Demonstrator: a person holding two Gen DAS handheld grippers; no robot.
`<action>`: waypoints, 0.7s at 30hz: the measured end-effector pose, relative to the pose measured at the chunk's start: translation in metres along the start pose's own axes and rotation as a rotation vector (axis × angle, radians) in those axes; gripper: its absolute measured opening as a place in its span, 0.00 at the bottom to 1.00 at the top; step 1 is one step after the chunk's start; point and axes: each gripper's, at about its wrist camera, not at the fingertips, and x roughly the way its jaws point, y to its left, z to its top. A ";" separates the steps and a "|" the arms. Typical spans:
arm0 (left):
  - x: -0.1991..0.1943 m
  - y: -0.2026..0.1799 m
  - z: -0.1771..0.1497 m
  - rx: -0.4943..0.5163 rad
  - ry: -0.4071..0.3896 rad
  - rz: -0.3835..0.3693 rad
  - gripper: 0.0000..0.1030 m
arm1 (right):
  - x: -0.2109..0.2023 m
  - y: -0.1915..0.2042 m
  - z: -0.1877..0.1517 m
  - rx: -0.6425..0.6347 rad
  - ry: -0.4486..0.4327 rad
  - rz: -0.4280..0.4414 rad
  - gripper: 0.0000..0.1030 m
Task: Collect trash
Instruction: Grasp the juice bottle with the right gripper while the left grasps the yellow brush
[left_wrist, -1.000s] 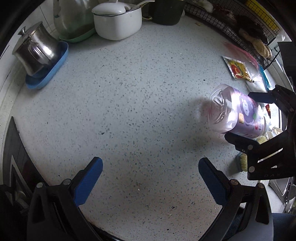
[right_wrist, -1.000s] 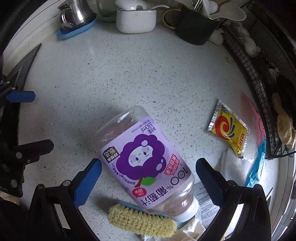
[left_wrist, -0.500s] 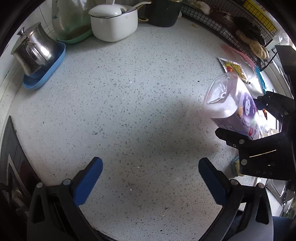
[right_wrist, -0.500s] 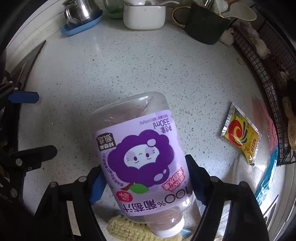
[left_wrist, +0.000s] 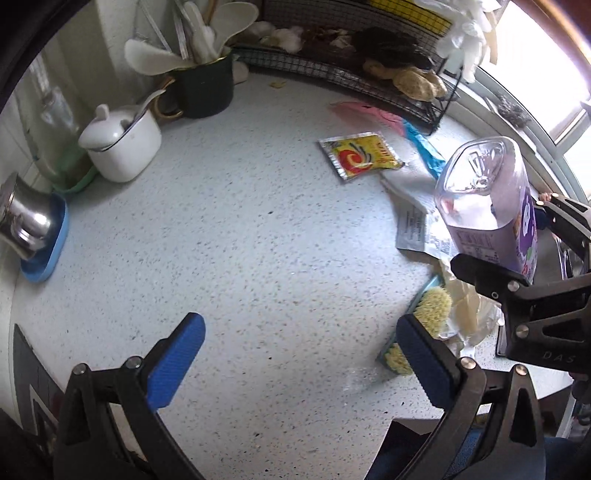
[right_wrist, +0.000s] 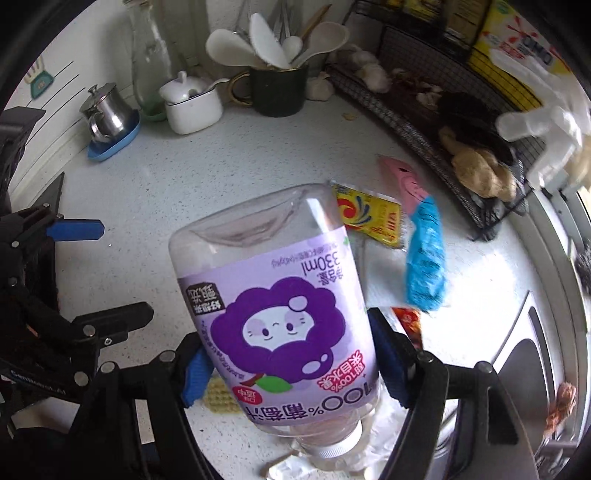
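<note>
Purple-labelled clear plastic bottle (right_wrist: 280, 306), one, pinched upside down in the right gripper (right_wrist: 291, 365), whose jaws just closed on it, lifted off the speckled white desk (left_wrist: 229, 258). Left gripper (left_wrist: 299, 362) spread, nothing between. On desk: one yellow sachet (left_wrist: 360, 155), one blue wrapper (right_wrist: 424, 258), one pink wrapper (right_wrist: 400, 175), one bristle brush (left_wrist: 424, 328).

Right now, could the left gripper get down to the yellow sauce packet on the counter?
Probably yes. The left gripper is open and empty, the yellow packet lies flat with bare counter between; the right gripper's bottle sits off to one side.
</note>
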 end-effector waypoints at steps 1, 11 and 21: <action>0.002 -0.008 0.002 0.030 0.005 -0.009 1.00 | -0.006 -0.008 -0.007 0.031 0.000 -0.023 0.71; 0.049 -0.080 -0.014 0.296 0.152 -0.116 1.00 | -0.011 -0.025 -0.099 0.358 0.092 -0.113 0.71; 0.090 -0.096 -0.019 0.362 0.220 -0.148 1.00 | 0.004 -0.029 -0.127 0.489 0.131 -0.145 0.71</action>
